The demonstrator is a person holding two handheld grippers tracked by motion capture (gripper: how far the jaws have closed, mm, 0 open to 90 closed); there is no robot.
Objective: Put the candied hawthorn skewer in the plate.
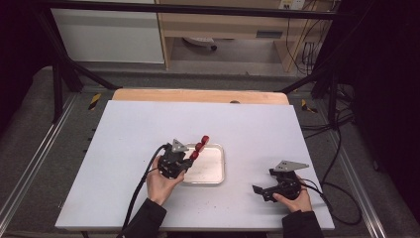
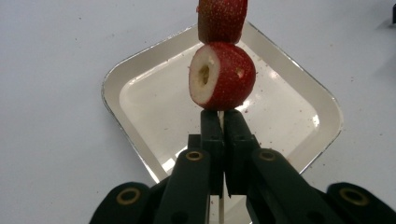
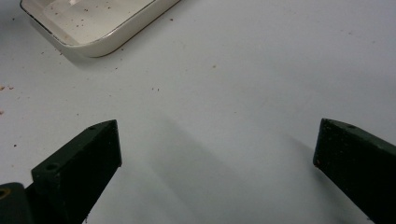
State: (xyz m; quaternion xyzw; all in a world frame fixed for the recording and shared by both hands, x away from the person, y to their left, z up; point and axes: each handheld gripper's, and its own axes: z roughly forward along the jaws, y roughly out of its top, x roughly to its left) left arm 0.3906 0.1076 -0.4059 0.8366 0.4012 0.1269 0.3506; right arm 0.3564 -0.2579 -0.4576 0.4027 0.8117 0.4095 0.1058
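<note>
Left gripper (image 2: 218, 123) pinching strawberry skewer (image 2: 221, 74), tilted over tray (image 2: 135, 70)

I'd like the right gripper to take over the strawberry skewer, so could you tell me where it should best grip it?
Probably on the bare stick, close beneath the lowest strawberry, coming from the side across the stick. The left gripper is shut on the skewer there, above the tray; the fruit is soft and round. The right gripper stands open.

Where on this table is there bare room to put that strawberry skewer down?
The tray is bare under the strawberry skewer that the left tongs hold. Open tabletop lies beyond the tray toward the wooden edge, and between the tray and the right tongs. It is crowded only around the left hand.
</note>
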